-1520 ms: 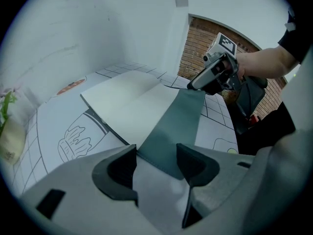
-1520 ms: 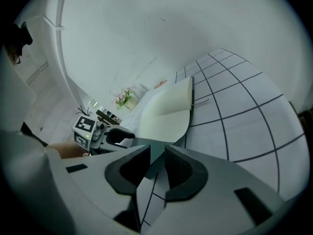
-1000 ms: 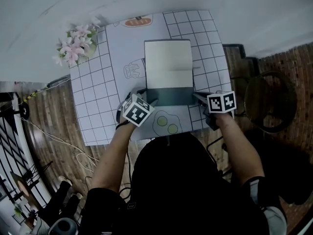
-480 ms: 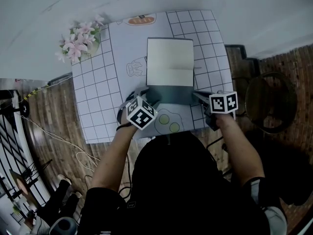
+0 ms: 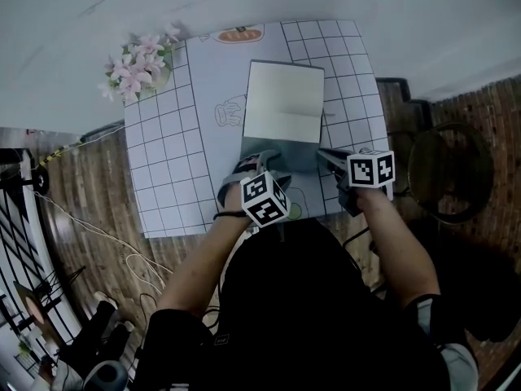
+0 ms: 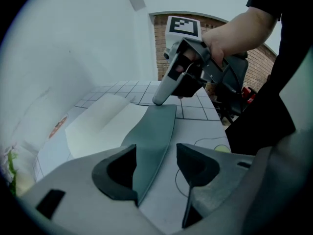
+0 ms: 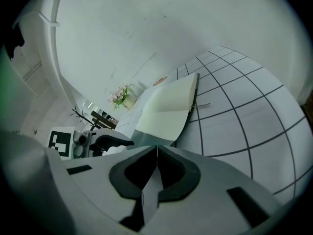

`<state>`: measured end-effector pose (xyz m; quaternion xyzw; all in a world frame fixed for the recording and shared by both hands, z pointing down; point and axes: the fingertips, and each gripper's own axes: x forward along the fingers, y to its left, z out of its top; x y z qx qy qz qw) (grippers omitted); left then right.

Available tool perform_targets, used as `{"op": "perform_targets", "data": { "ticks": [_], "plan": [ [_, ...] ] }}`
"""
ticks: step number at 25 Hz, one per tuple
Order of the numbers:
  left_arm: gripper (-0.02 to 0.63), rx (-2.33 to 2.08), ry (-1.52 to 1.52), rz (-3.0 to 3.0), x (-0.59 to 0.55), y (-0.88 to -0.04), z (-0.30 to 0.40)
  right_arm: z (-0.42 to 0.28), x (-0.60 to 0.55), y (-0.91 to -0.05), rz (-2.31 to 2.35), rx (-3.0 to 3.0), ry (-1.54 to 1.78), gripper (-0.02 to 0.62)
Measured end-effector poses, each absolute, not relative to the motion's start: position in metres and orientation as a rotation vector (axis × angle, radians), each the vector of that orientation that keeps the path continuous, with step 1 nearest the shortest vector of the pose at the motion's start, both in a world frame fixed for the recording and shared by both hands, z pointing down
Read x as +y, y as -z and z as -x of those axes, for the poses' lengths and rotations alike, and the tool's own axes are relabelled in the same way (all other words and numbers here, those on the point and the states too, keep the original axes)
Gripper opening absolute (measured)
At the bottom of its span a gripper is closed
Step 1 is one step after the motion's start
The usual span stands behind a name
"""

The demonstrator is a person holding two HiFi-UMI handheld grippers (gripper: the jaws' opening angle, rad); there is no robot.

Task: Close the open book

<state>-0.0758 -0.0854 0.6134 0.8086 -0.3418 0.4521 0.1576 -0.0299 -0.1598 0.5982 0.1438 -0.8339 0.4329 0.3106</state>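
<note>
Flowers: a pink bunch of flowers is seen at the far left corner of the counter, which is draped in a grid-printed sheet.
Left claw: the left claw is released, jaws apart, with the edge of the grey cover running between them.
Book: the book is laid open mid-counter, pale pages up, with the near cover lifted off the sheet.
Right claw: the right claw is clenched on the grey cover's near right corner.

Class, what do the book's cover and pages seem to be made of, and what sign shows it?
Cover: thin card or plastic, matte grey-green; it bows in a curve where lifted. Pages: probably paper, matte cream, blank, curving softly.
</note>
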Motion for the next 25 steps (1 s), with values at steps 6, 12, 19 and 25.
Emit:
{"op": "perform_targets", "data": {
  "ticks": [6,12,19,25],
  "plan": [
    [0.241,-0.924,-1.27,-2.41,-0.098,-0.612,0.031,0.047,-0.167,-0.587,-0.395,-2.233,-1.143,0.005],
    [0.239,-0.911,-1.345,-2.386,-0.099,-0.625,0.028,0.034,-0.173,-0.598,-0.448,-2.188,-1.038,0.01],
    [0.239,-1.02,-1.322,-2.26,-0.1,-0.627,0.078,0.02,-0.169,-0.624,-0.438,-2.12,-0.935,0.167],
    [0.241,-1.09,-1.305,-2.125,-0.096,-0.627,0.127,0.024,-0.168,-0.629,-0.462,-2.108,-0.818,0.163]
  ]
}}
